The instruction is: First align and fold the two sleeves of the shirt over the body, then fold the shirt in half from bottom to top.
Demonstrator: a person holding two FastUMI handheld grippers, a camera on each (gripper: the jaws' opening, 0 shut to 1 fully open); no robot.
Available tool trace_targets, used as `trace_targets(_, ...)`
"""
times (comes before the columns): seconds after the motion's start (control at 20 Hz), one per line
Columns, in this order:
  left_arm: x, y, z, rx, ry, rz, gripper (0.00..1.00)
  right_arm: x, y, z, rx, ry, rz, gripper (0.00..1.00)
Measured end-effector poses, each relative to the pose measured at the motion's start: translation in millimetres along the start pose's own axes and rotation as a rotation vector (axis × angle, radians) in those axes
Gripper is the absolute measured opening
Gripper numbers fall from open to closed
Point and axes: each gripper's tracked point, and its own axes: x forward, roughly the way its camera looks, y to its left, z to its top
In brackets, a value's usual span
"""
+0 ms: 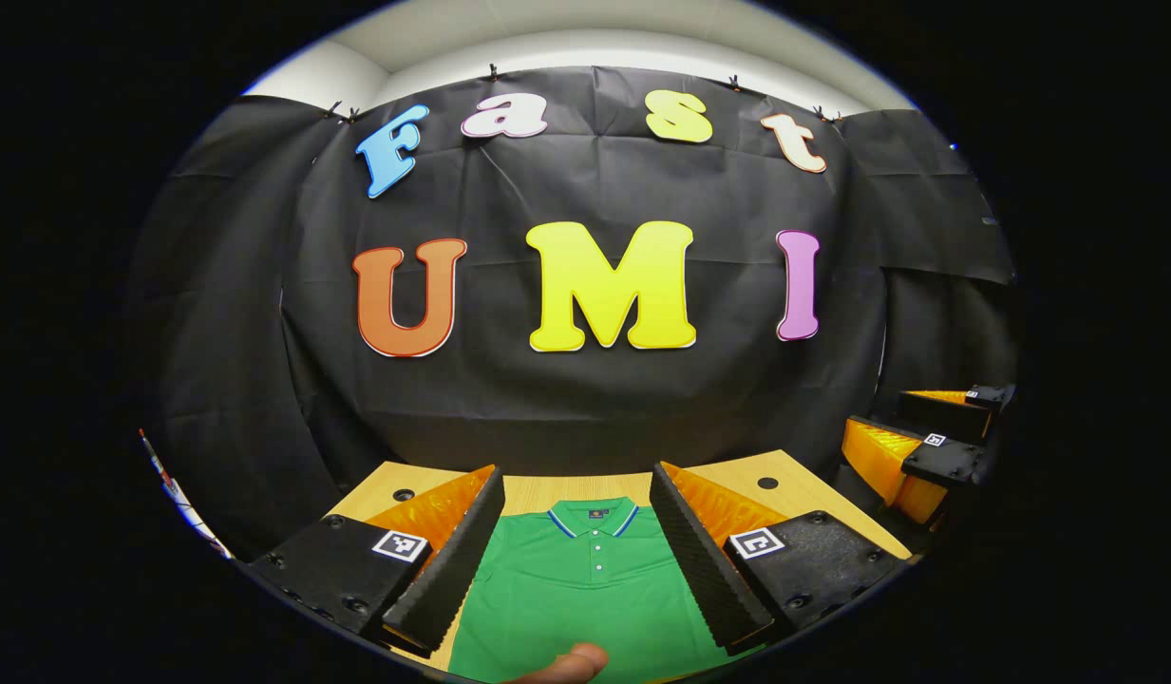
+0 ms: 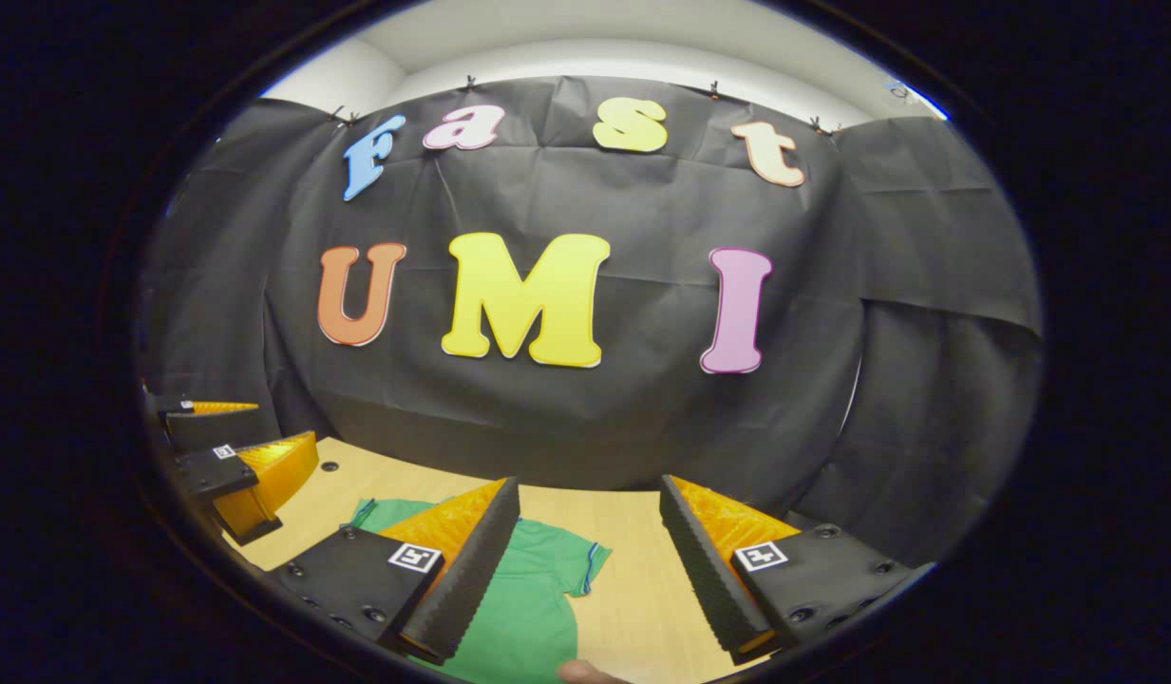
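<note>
Fingertip (image 1: pixel 571 662) sat nearest lens, at lower edge over green shirt (image 1: pixel 585 589). Shirt lay flat on wooden table (image 2: pixel 632 570), collar (image 1: pixel 593 518) toward booth wall, right sleeve (image 2: pixel 571 565) spread out beside body. Left gripper (image 1: pixel 577 556) hovered above shirt, jaws wide apart, holding nothing; right gripper (image 2: pixel 590 570) likewise, above sleeve. Judgement: sleeve fold wanted pinch at cuff, edge carried square over body. Black cloth walled booth.

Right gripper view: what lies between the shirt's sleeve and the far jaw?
Bare wooden table only; the green shirt's sleeve ends short of the right gripper's far jaw.
</note>
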Motion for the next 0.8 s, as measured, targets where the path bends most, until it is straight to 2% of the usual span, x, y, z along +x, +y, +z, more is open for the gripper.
trace_targets(0.3,8.8,6.0,-14.9,-0.015,0.028,-0.002,0.99,28.6,-4.0,-55.7,-0.019,0.142,-0.024,0.94)
trace_targets(0.5,15.9,12.3,-25.5,-0.026,0.053,-0.001,0.99,50.4,-5.8,-108.9,-0.014,0.285,-0.033,0.98)
trace_targets(0.55,18.1,13.8,-29.7,-0.027,0.061,0.0,1.0,56.2,-7.1,-119.8,-0.016,0.313,-0.038,0.94)
trace_targets(0.8,30.9,27.0,-42.9,-0.028,0.089,0.021,1.0,101.7,-4.4,-157.8,-0.025,0.41,-0.05,0.96)
